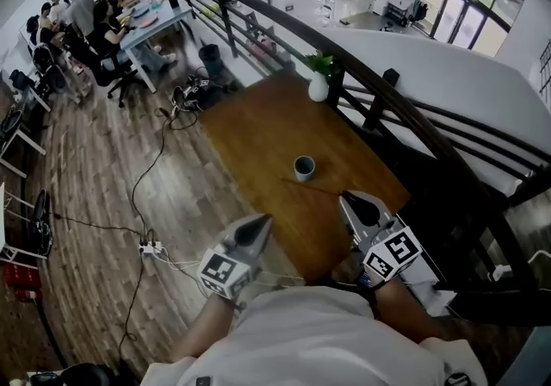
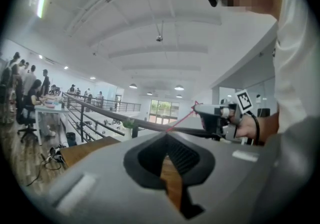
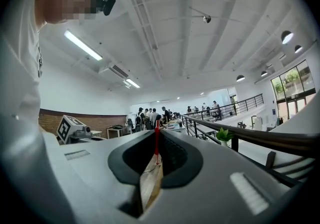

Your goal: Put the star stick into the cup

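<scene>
Right claw (image 1: 345, 196) forward, clamping star stick (image 3: 157, 140); left claw (image 1: 266, 219) closed alongside

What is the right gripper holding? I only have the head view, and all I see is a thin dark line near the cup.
Observer: Its own view shows the right gripper shut on a red stick.
Operator: Anything on its end?
Observer: In the left gripper view, a red star sits at the stick's far tip, away from the jaws.
Operator: And the other one?
Observer: The left gripper is shut on nothing; only the table shows through the gap.
</scene>
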Demonstrator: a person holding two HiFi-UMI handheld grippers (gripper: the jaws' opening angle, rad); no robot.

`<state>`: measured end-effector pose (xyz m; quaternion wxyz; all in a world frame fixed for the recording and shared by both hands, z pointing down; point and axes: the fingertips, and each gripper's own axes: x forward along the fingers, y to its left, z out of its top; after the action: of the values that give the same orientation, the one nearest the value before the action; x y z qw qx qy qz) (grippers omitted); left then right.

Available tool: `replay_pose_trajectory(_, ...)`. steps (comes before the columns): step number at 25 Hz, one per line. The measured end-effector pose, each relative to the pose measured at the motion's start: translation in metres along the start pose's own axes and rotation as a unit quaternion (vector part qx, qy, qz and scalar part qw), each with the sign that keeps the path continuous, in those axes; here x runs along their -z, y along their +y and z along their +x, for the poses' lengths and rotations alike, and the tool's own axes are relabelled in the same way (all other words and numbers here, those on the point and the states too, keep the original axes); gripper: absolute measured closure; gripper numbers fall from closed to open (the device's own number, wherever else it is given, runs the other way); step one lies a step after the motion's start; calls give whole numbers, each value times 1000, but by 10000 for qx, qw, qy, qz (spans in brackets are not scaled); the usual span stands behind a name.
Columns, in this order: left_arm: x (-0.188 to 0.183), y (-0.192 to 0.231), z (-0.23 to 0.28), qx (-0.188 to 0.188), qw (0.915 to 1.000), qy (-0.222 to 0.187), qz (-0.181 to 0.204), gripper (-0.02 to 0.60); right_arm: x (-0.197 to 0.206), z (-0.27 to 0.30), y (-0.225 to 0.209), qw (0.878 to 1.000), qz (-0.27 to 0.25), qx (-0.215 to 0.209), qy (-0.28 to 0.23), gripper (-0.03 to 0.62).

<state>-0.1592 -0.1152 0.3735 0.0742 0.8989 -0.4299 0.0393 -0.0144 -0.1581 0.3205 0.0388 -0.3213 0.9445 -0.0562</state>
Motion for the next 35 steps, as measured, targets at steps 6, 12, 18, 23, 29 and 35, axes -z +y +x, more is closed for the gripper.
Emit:
replay_pose_trajectory(6, -4, -12, 54, -226, 9997, 53, -44, 578, 1, -4, -62, 9997, 64, -232, 77, 569)
replay_pose_trajectory(12, -7, 6, 89, -673, 9976, 167, -22, 578, 15, 7, -122, 9986, 133, -457, 210, 569)
replay_pose_trajectory(18, 2, 12, 123, -626, 9975, 290, -119, 578, 30, 27, -159, 9980, 357, -442, 290, 569)
replay_pose_trajectory(23, 7, 31, 141, -579, 9977, 353, -94, 579, 36, 39, -175, 9985, 344, -321, 280, 569)
replay_pose_trajectory(29, 3, 73, 161, -574, 9975, 392, -114, 578, 51, 70, -194, 9978, 284, -185, 566, 569)
replay_pose_trajectory(35, 22, 100, 180, -413, 9972, 558, -276, 578, 74, 88, -206, 9956, 378, 28, 860, 569)
